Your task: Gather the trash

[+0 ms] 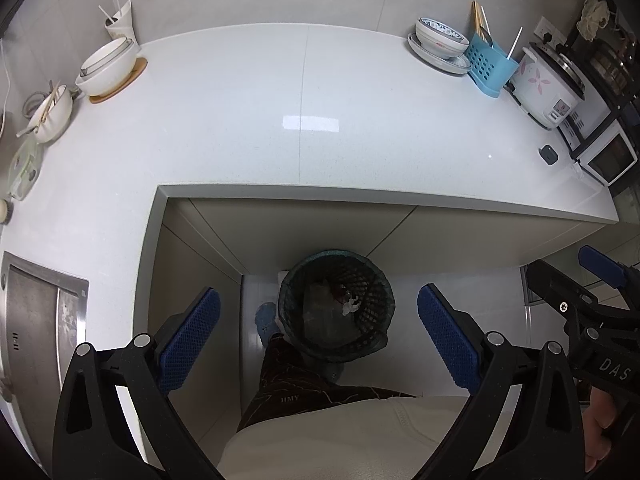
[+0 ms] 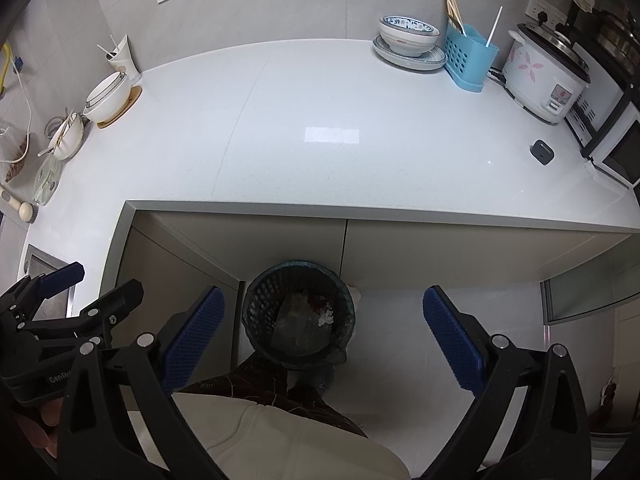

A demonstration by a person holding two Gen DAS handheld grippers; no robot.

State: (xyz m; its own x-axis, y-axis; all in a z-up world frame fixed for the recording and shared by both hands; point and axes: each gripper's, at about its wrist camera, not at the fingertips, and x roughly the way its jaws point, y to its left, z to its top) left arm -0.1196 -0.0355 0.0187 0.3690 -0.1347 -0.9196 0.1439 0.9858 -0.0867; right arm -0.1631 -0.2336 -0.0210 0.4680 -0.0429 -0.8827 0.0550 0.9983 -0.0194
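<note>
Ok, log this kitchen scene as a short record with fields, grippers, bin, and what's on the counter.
left gripper: open, empty, above the bin
right gripper: open, empty
trash bin: dark mesh, on the floor by the cabinets, scraps inside
counter: middle bare
counter left: white bowls
counter right: patterned bowl on plate, blue utensil holder, rice cooker

Dark mesh trash bin (image 1: 336, 308) — upright on floor, crumpled trash (image 1: 349, 306) inside.

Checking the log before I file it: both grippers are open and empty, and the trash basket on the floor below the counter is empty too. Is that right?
Not quite. The trash basket is not empty: the left wrist view shows crumpled trash inside. The rest holds: left gripper and right gripper are open and empty.
</note>
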